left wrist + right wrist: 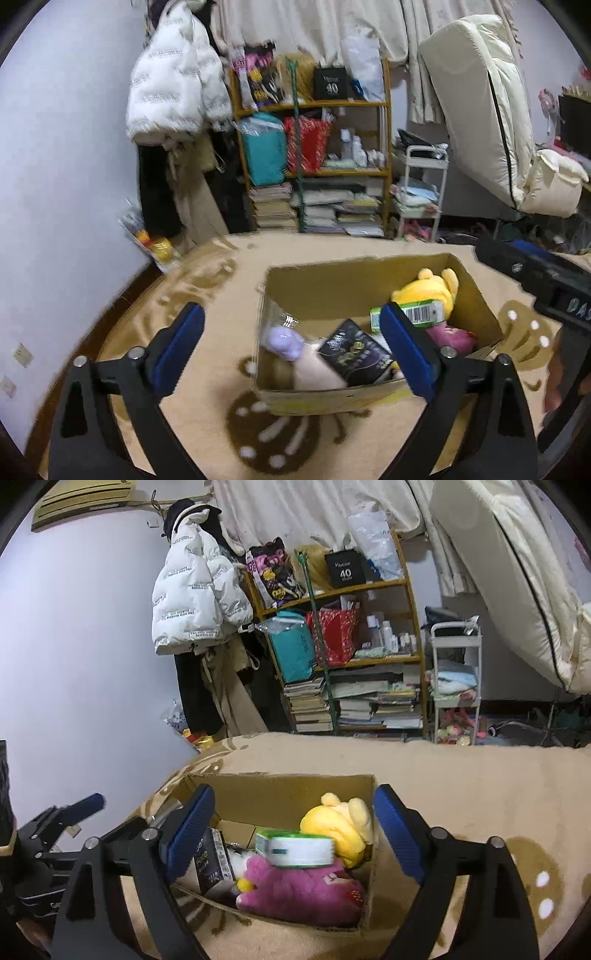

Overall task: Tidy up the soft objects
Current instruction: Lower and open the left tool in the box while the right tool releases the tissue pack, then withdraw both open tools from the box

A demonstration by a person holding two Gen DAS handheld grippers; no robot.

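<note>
Sitting on a beige blanket w/ brown spotted patches, an open cardboard box holds the soft stuff. Inside, per right wrist view: a yellow plush at the far right corner, a pink plush along the near wall, a green-and-white pack resting on top of both, and a dark packet upright-ish on the left side. Left wrist view also shows a pale purple item in clear wrap at the box's near-left corner, plus the same dark packet lying tilted beside it.

Left gripper: jaws wide, nothing between the blue pads; it hangs over the near-left part of the box, right pad in front of the green pack, no contact seen. Right gripper: jaws wide too, pads either side of the box contents, gripping nothing. Each gripper shows at the edge of the other's view.

Bkgd: a wooden shelf w/ books, bottles, a red bag and teal bag; a white puffer jacket hanging on the wall; a small white cart; a cream mattress leaning up on the right.
</note>
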